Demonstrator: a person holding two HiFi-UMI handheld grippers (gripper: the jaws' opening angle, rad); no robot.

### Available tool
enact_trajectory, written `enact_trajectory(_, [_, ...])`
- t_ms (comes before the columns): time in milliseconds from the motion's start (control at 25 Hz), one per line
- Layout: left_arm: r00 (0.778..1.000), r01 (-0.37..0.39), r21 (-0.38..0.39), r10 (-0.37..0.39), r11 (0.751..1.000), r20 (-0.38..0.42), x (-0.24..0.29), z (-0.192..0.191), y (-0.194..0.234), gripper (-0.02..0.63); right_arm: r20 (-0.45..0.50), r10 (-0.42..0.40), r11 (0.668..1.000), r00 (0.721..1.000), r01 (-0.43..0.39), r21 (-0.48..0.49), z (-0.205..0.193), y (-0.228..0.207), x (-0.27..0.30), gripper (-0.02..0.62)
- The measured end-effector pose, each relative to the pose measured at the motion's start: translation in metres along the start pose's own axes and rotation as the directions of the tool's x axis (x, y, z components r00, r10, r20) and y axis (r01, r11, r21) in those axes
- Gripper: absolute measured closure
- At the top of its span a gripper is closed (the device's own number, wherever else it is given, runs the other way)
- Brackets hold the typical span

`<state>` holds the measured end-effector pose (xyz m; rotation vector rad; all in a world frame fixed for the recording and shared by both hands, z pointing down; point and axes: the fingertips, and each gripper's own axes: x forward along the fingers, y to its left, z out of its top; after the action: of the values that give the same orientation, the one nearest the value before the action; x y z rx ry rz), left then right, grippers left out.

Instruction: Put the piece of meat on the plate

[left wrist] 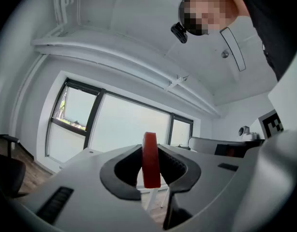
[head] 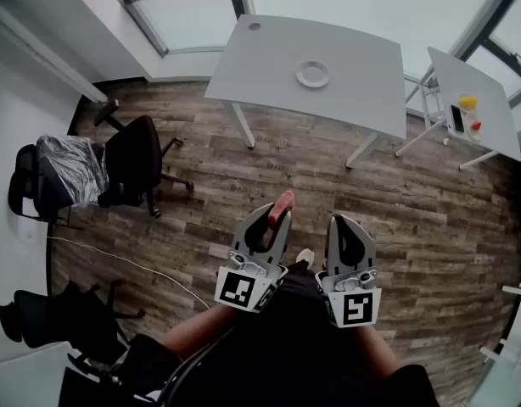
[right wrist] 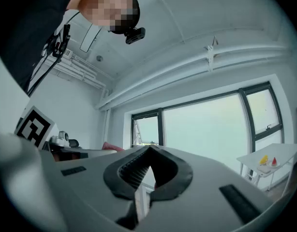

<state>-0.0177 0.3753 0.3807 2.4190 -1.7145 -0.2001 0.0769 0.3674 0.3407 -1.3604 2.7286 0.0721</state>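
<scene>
Red, the piece of meat (head: pixel 282 203) stood on edge, clamped between the jaws of the left gripper (head: pixel 276 217), well apart from the white plate (head: pixel 312 75) on the grey table (head: pixel 260 58). Alongside, the right gripper (head: pixel 344 223) had its jaws together, empty.

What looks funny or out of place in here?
The red piece of meat is pinched in the left claw, out over the wooden floor, far from the plate on the white table. One office chair is wrapped in plastic too.
</scene>
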Motion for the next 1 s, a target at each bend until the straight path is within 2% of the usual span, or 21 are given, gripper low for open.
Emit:
enact_trajectory(280, [0.999,-0.017,0.019,0.016,1.0,0.032,0.005,0.007,-0.007,0.517,-0.007,0.015,0.999,1.0,-0.015,-0.041,0.0,0.0,-0.006,0.592])
enact_trajectory(560, [0.996,-0.081,0.021,0.08,0.997,0.033,0.013,0.005,-0.005,0.517,-0.008,0.024,0.999,1.0,-0.024,0.027,-0.006,-0.018,-0.023,0.592])
enact_trajectory(800, [0.998,-0.065,0.041,0.064,0.997,0.023,0.016,-0.006,-0.034,0.517,-0.001,0.041,0.998,0.999,-0.041,0.054,-0.012,-0.034,-0.039,0.592])
enact_trajectory(1000, [0.996,-0.091,0.031,0.091,0.995,0.004,0.02,-0.017,-0.039,0.517,0.012,0.04,0.995,0.999,-0.041,0.091,-0.013,-0.052,-0.048,0.592])
